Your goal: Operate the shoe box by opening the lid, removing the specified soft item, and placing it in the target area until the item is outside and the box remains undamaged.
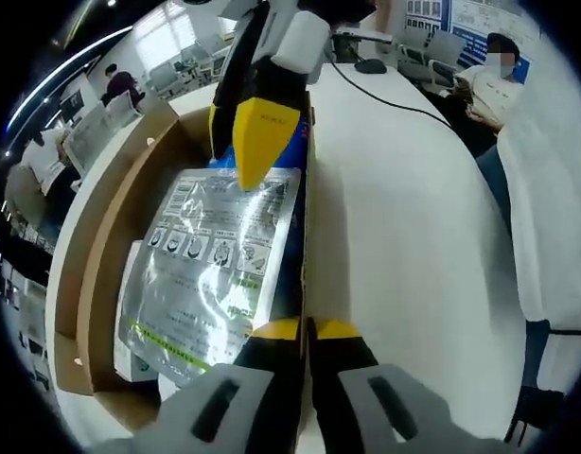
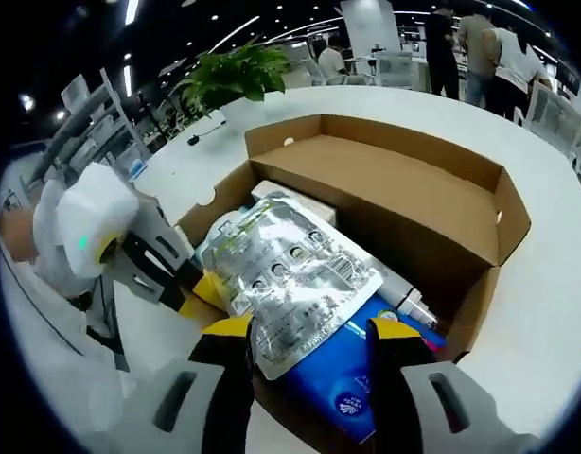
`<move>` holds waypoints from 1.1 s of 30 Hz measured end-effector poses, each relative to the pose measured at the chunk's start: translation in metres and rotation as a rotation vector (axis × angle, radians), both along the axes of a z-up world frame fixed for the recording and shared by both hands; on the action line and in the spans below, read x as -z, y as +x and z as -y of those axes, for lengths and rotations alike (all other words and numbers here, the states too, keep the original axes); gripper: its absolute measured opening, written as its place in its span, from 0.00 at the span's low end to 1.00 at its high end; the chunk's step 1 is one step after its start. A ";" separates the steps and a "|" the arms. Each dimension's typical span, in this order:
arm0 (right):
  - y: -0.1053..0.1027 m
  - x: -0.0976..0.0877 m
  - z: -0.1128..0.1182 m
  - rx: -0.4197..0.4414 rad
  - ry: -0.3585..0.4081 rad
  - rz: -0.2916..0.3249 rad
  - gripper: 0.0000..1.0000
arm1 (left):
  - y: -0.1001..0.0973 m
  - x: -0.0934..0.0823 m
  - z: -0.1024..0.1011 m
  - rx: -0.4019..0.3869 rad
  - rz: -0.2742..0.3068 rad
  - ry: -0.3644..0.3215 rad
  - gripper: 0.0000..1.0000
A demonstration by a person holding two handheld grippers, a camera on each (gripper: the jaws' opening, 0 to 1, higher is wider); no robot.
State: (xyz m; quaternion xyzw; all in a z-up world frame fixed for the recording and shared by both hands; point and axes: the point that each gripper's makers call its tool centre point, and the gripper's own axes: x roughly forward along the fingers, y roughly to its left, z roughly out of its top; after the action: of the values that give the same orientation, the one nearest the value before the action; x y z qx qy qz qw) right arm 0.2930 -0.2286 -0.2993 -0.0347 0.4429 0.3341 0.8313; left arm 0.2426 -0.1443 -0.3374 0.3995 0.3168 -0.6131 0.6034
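Observation:
An open brown shoe box lies on a white table, its lid folded back. Inside it a silver printed pouch rests on a blue pack, beside a white tube and a white carton. My left gripper is shut on the box's thin side wall. Coming from the far end, my right gripper stands open, its jaws either side of the pouch's end; one yellow fingertip touches the pouch's edge.
The white table stretches out beside the box, with a mouse and its cable at the far end. A person sits past the table's edge. A potted plant and standing people are beyond the box.

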 end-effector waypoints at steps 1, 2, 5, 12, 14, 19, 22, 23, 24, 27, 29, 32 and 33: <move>0.001 0.001 -0.001 0.004 0.006 0.000 0.46 | 0.000 0.000 0.000 -0.002 0.000 0.000 0.01; 0.001 0.001 -0.002 0.002 0.004 0.006 0.46 | 0.000 0.000 0.000 -0.003 -0.002 -0.001 0.01; 0.003 0.001 -0.003 0.005 0.003 0.014 0.46 | 0.000 0.000 0.000 -0.008 -0.002 0.000 0.01; 0.014 0.004 -0.006 0.019 -0.003 0.029 0.46 | 0.001 0.001 -0.001 -0.011 -0.002 0.000 0.01; 0.019 0.006 -0.005 0.022 0.001 0.030 0.46 | 0.001 0.001 -0.001 -0.010 -0.002 0.000 0.01; 0.026 0.009 -0.004 0.052 0.026 0.013 0.46 | 0.001 0.001 -0.001 -0.007 -0.005 0.001 0.01; 0.026 0.010 -0.003 0.051 0.024 0.016 0.44 | 0.000 0.002 -0.001 -0.006 -0.005 0.000 0.01; 0.025 0.010 -0.003 0.054 0.030 0.016 0.44 | 0.000 0.002 -0.001 -0.006 -0.006 0.000 0.01; 0.025 0.010 -0.003 0.057 0.034 0.017 0.44 | 0.000 0.002 -0.001 -0.006 -0.007 -0.001 0.01; 0.026 0.008 -0.004 0.063 0.062 0.017 0.43 | -0.001 0.002 0.000 -0.005 -0.007 0.000 0.01; 0.026 0.007 -0.006 0.068 0.083 0.017 0.43 | -0.001 0.002 0.000 -0.004 -0.008 0.000 0.01; 0.025 0.005 -0.007 0.071 0.102 0.014 0.40 | -0.001 0.002 0.000 -0.003 -0.011 0.000 0.01; 0.024 0.005 -0.007 0.069 0.100 0.017 0.40 | -0.001 0.002 0.000 -0.003 -0.011 -0.001 0.01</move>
State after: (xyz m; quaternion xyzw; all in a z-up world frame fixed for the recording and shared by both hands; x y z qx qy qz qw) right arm 0.3171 -0.2217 -0.3039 0.0192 0.4196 0.3268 0.8466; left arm 0.2413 -0.1444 -0.3394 0.3954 0.3206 -0.6146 0.6026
